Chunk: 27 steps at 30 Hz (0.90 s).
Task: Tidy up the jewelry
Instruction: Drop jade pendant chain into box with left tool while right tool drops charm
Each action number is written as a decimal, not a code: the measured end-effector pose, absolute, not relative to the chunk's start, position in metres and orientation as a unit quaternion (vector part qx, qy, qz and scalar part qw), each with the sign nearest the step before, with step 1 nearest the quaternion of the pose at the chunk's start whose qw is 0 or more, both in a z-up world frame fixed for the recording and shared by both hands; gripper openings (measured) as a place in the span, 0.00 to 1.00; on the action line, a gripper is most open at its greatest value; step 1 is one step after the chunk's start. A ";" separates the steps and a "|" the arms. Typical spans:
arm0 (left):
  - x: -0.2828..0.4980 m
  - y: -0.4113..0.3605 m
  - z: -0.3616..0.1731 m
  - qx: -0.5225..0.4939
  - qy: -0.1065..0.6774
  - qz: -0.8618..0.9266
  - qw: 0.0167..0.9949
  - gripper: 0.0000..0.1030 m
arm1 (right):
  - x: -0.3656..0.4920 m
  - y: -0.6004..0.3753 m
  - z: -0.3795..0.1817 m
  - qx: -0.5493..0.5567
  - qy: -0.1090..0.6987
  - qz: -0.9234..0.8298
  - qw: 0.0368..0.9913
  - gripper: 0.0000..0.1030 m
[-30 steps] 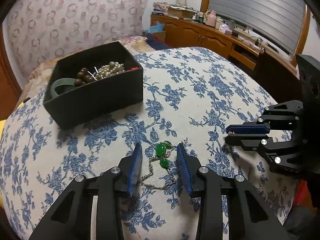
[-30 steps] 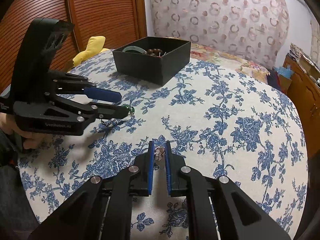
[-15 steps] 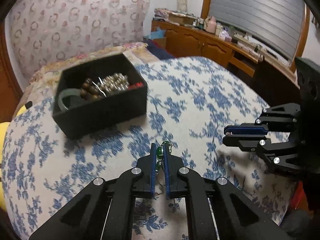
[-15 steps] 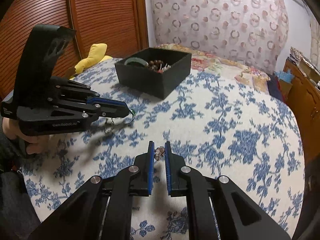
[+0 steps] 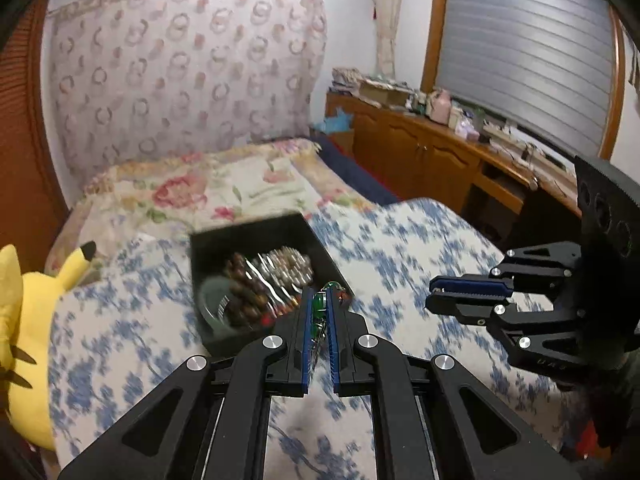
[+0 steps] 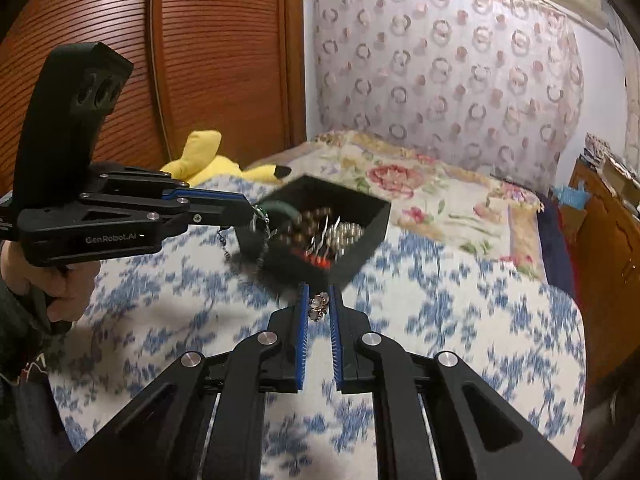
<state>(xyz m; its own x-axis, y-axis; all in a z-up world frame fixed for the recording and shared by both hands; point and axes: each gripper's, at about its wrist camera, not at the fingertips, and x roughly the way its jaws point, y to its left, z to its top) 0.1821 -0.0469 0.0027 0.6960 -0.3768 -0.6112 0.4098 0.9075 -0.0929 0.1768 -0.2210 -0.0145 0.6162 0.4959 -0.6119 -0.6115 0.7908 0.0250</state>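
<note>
My left gripper (image 5: pixel 319 295) is shut on a green-stone necklace (image 5: pixel 319 303). It holds the necklace in the air at the near edge of the black jewelry box (image 5: pixel 296 226). In the right wrist view the necklace's chain (image 6: pixel 264 236) dangles from the left gripper (image 6: pixel 252 210) in front of the box (image 6: pixel 376 220). My right gripper (image 6: pixel 319 290) is shut on a small pale-stone jewel (image 6: pixel 319 305), raised above the blue-flowered cloth (image 6: pixel 460 300) just short of the box. The box holds pearls, dark beads and a green bangle.
A yellow plush toy (image 5: pixel 28 320) lies at the left edge of the surface. A floral bedspread (image 5: pixel 208 188) and patterned headboard lie behind the box. A wooden cabinet (image 5: pixel 440 156) with clutter stands at the right, wooden slatted doors (image 6: pixel 192 60) at the left.
My left gripper closed on the green necklace, lifted it off the cloth and carried it to the box. My right gripper, still shut on its jewel, rose and moved toward the box too.
</note>
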 end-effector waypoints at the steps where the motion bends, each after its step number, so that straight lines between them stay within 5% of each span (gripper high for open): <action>1: 0.184 -0.045 0.006 0.024 0.323 -0.212 0.922 0.06 | 0.182 -0.219 -0.012 -0.093 0.307 0.308 0.896 0.11; 27: 0.233 -0.011 0.001 -0.005 0.323 -0.151 0.934 0.10 | 0.257 -0.172 -0.030 -0.073 0.333 0.319 0.884 0.12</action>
